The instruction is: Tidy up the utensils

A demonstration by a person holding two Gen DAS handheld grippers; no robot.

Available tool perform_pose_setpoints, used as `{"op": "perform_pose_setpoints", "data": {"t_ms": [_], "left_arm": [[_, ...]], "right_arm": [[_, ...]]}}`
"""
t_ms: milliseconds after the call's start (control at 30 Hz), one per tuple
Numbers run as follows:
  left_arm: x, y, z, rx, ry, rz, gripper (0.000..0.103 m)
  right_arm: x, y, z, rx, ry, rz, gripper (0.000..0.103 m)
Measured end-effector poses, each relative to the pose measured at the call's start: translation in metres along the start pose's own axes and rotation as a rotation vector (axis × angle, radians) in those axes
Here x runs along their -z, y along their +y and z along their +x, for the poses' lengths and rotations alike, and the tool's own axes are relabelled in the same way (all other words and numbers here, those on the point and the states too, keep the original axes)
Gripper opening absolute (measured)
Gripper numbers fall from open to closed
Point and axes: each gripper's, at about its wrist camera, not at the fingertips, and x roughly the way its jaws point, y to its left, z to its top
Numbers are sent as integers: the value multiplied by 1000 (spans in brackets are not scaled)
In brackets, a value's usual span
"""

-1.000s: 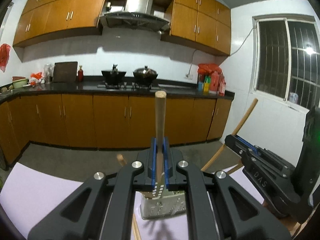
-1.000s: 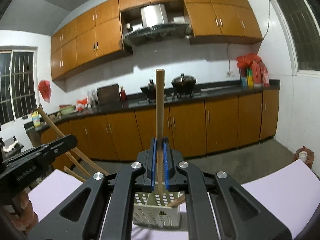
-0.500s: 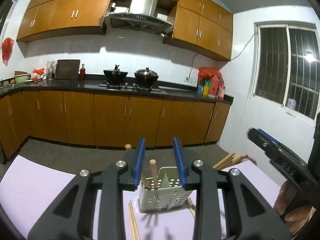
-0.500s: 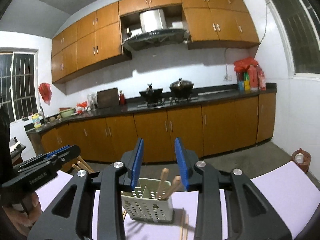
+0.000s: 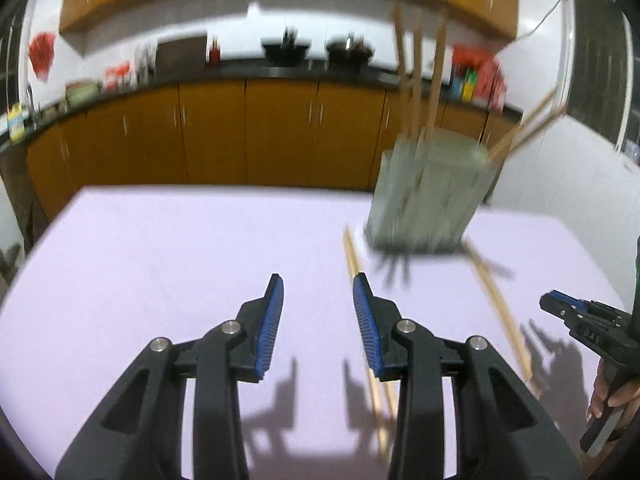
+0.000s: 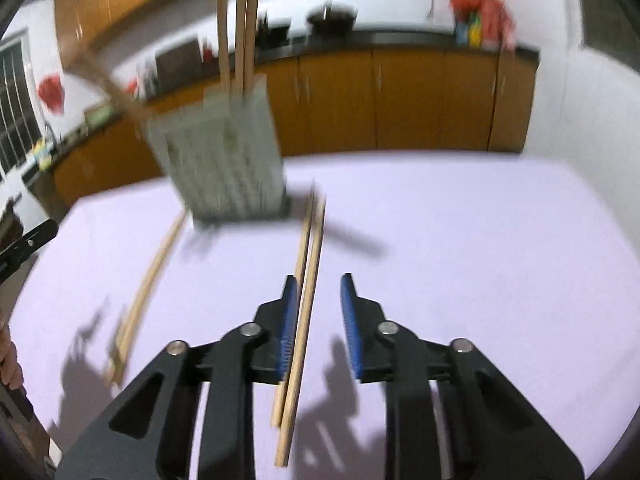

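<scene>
Chopsticks [image 6: 306, 280], slim wooden rods, lie between the right gripper's [image 6: 318, 294] parted, empty jaws.

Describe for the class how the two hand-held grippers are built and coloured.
Both the left gripper and the right gripper have matte black angular frames with triangular cut-outs and round silver bolts. Their jaws are lined with ribbed blue strips. White lettering marks the right gripper's side; blur makes it unreadable.

Left hand-held gripper [image 5: 318, 286] jaws parted, right hand-held gripper [image 6: 319, 287] narrowing, both empty
</scene>
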Motion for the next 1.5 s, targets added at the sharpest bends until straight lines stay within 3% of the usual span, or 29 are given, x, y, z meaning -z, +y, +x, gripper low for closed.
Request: {"op": "perform_pose_setpoints", "data": {"t_ms": [167,300,433,600,800,1133,1367,1500], "left_arm": [[28,3,25,13,86,-23,35],[38,-1,33,29,118,-18,34],[37,-11,38,53,142,-8,26],[44,-18,45,70,178,19,20],[47,-26,45,103,184,31,20],[47,-39,54,-1,205,98,8],[42,-1,53,-80,206,12,8],[45,11,48,-81,202,3,9]], "right_arm": [[13,5,27,8,76,-2,15],[19,8,27,27,77,-37,10],[19,-6,20,108,63,-15,8],[22,-21,11,114,59,12,8],[24,-21,11,115,53,1,8],[26,-15,14,115,55,-29,8],[22,-20,15,121,51,-10,8],[23,-18,15,121,52,-21,8]]}}
